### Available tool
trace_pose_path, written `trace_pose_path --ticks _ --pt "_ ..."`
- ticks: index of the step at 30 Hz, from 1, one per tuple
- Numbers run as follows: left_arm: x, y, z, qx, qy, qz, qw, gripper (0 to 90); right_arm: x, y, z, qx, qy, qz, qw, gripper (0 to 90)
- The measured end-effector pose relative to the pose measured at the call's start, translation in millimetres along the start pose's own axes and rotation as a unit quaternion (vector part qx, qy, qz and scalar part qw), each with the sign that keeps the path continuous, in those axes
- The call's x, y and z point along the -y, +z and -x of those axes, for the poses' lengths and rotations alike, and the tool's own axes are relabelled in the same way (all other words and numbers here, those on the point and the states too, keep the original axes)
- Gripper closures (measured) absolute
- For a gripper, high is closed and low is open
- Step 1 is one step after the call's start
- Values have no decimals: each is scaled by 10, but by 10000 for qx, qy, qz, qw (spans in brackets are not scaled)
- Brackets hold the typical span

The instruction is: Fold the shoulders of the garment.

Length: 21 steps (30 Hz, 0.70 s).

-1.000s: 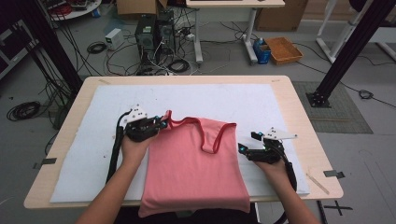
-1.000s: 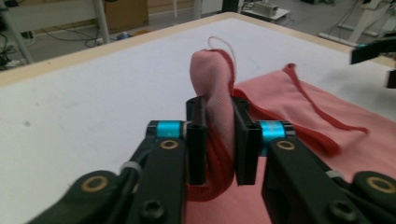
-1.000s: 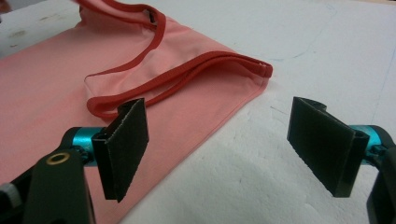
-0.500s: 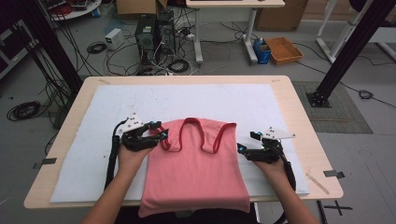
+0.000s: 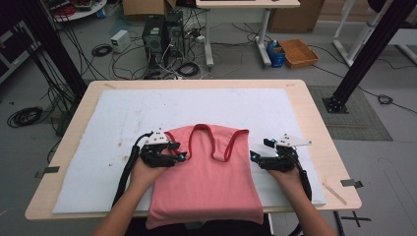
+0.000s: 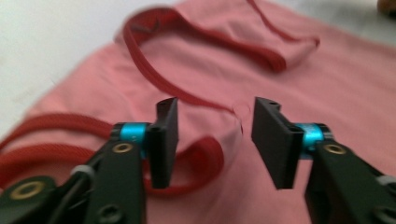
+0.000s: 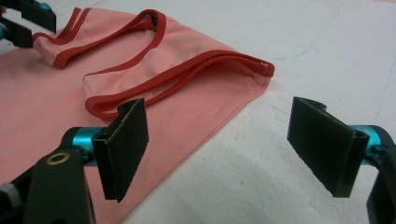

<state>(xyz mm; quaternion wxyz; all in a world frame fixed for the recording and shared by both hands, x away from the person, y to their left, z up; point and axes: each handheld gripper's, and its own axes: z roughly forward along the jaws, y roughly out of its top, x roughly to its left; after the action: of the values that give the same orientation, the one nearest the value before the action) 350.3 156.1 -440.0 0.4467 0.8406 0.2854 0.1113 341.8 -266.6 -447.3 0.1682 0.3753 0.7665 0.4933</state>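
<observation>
On the near half of the tabletop, over a white mat, a pink sleeveless top with red trim lies flat, its neck and straps toward the far side and its hem hanging over the near edge. The left gripper sits at the garment's left shoulder, over the fabric at the armhole. In the left gripper view its jaws stand apart with nothing clamped between them; the red-edged strap curls on the cloth directly beneath and between the jaws, and the neckline lies beyond them. This view is somewhat blurred.

The right gripper rests on the mat just beside the garment's right shoulder, its tips pointing toward the cloth. In the right gripper view its jaws are wide apart and empty; one jaw is over the pink fabric edge, the other over bare mat. The right strap lies ahead of the jaws, folded flat, and the left gripper's tip shows at the upper left corner.

A hand holds each gripper from the near side. On the floor beyond the tabletop stand computer towers amid cables, and an orange tray.
</observation>
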Motion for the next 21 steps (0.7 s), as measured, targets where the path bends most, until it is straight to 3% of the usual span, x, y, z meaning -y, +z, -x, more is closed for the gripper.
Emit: trace_pose_path --ticks 1,3,5,9,13,16,18,21 --pt "46 17 -9 -59 140 -191 9997 659 -1 0 -1 2 -2 2 10000 202" --pt "69 18 -11 -80 179 -203 9996 702 -1 0 0 9 -10 8 10000 202" --pt "111 -16 -7 -126 219 -138 9996 818 -1 -2 -1 10 -12 12 10000 202" --pt "176 -103 8 -95 227 -45 9997 835 -1 -4 3 11 6 20 10000 202" --pt "236 -179 15 -110 119 65 9998 815 -2 -2 3 24 0 17 10000 202" --pt "247 -193 28 -99 74 33 9999 733 -6 3 2 33 0 18 10000 202" --pt "258 -192 66 -89 155 -95 9998 672 -7 7 0 31 -12 30 10000 202" --pt "261 -211 80 -14 15 -70 10000 565 -11 9 -3 35 -11 37 10000 202"
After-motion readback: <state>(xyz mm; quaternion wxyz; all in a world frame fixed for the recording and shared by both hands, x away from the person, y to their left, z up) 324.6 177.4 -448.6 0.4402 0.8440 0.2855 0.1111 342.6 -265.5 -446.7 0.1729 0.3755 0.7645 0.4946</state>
